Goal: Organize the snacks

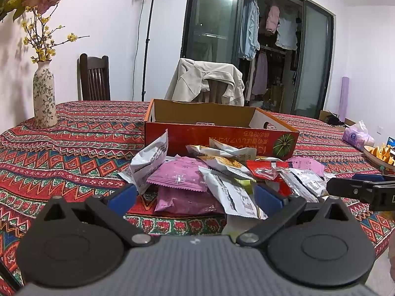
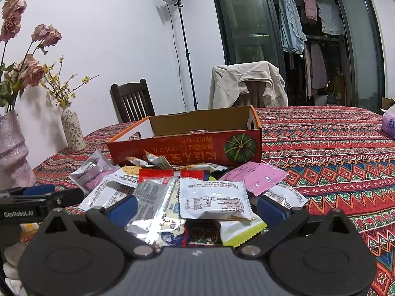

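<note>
You work in a dining room with white walls, a dark glass door and a worktop [image 1: 74,143] under a red patterned cloth.

Your left claw [image 1: 195,197] stands wide open and holds nothing; its blue pads rest low at the near edge of the snack pile [image 1: 217,170], one on each side of a dark purple packet [image 1: 187,202]. Your right claw [image 2: 196,203] is also spread wide and empty, with a white packet [image 2: 214,202] printed with a table of text lying between its fingers, on top of a yellow-green one [image 2: 242,231]. From the left view, the right claw comes in beside the pile, on its far right.

The pile lies just in front of the orange cardboard box [image 2: 187,148], some packets touching its front wall. The box is open at the top, and as far as you can see inside, no snack is in it, though the floor of the box is mostly hidden. So I judge the task is at the very start: nothing is sorted, and the whole pile is left.

The packets are small sealed pouches with toothed edges: white, silver, pink, purple, red. They lie across each other loosely, so I think they are light and slippery.

Beyond the box a chair carries a beige jacket [image 1: 205,83]; to the left of the box stands a flowered vase [image 1: 44,96].
</note>
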`<action>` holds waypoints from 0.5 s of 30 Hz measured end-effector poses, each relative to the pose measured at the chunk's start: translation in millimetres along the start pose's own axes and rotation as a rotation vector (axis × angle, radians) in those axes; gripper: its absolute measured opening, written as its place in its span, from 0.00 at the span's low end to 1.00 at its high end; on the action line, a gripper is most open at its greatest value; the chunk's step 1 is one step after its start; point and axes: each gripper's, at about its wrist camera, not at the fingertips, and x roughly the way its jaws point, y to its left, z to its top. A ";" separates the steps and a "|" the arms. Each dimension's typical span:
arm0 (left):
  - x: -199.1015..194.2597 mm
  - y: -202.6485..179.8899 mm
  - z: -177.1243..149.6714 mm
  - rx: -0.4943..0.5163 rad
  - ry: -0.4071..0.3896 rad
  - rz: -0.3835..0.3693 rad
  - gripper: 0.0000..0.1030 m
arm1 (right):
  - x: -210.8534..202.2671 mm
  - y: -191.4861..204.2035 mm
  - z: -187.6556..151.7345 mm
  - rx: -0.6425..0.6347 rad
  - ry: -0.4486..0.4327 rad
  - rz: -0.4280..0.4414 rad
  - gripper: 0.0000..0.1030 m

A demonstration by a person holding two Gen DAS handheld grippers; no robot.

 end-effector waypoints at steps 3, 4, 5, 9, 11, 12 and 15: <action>-0.1 -0.1 -0.1 0.000 0.000 0.000 1.00 | 0.0 -0.1 0.0 -0.001 0.001 0.000 1.00; 0.0 -0.1 -0.1 0.000 0.000 0.001 1.00 | -0.1 -0.2 -0.1 -0.001 0.000 0.000 1.00; 0.0 -0.1 -0.1 0.000 0.000 0.001 1.00 | 0.0 -0.2 -0.2 0.000 0.000 -0.001 1.00; -0.9 -0.2 -0.5 -0.003 -0.001 0.001 1.00 | 0.0 -0.2 -0.1 0.000 0.000 -0.001 1.00; -1.0 -0.3 -0.5 -0.003 -0.001 0.001 1.00 | 0.1 -0.2 -0.1 0.000 0.000 0.000 1.00; -1.0 -0.1 -0.5 -0.003 -0.002 0.000 1.00 | 0.1 -0.2 0.0 -0.001 0.000 -0.001 1.00; -0.9 -0.1 -0.7 -0.003 -0.001 0.002 1.00 | 0.1 -0.2 0.0 -0.001 0.000 -0.001 1.00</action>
